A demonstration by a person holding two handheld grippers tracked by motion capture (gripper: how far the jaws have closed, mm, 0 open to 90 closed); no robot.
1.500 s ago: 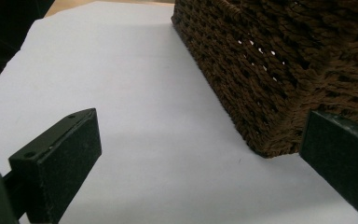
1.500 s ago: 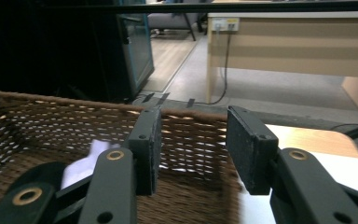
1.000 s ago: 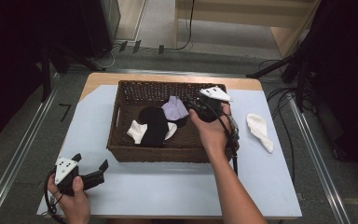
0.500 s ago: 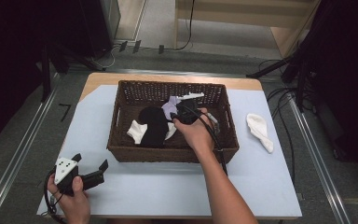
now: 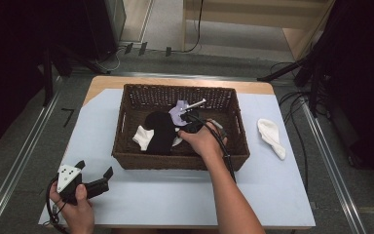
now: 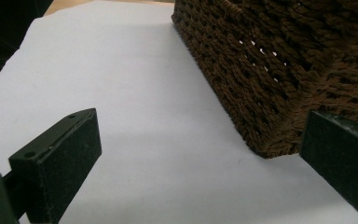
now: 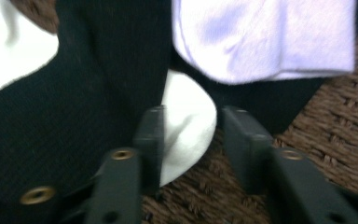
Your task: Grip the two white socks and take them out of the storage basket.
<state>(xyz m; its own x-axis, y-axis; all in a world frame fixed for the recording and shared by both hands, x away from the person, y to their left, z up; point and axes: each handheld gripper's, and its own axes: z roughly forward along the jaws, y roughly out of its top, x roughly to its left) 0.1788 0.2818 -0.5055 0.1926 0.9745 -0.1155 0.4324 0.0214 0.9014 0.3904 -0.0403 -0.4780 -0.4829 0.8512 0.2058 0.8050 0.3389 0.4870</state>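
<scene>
In the basket [image 5: 126, 127], the right hand-held gripper [image 7: 189, 140] straddles a white sock [image 7: 186, 121], jaws narrowed; the left hand-held gripper [image 6: 200, 158] gapes wide beside the basket.

Each hand-held gripper is black. The left hand-held gripper [image 5: 94, 178] carries a grey three-cornered plate [image 5: 68, 174] on top (dark dots mark it), and its blocky jaws have flat pads. The right hand-held gripper [image 7: 189, 128] shows brass-coloured screws [image 7: 122, 154] behind its jaws; a black cable [image 5: 222, 147] trails back along a bare, sleeveless forearm.
</scene>
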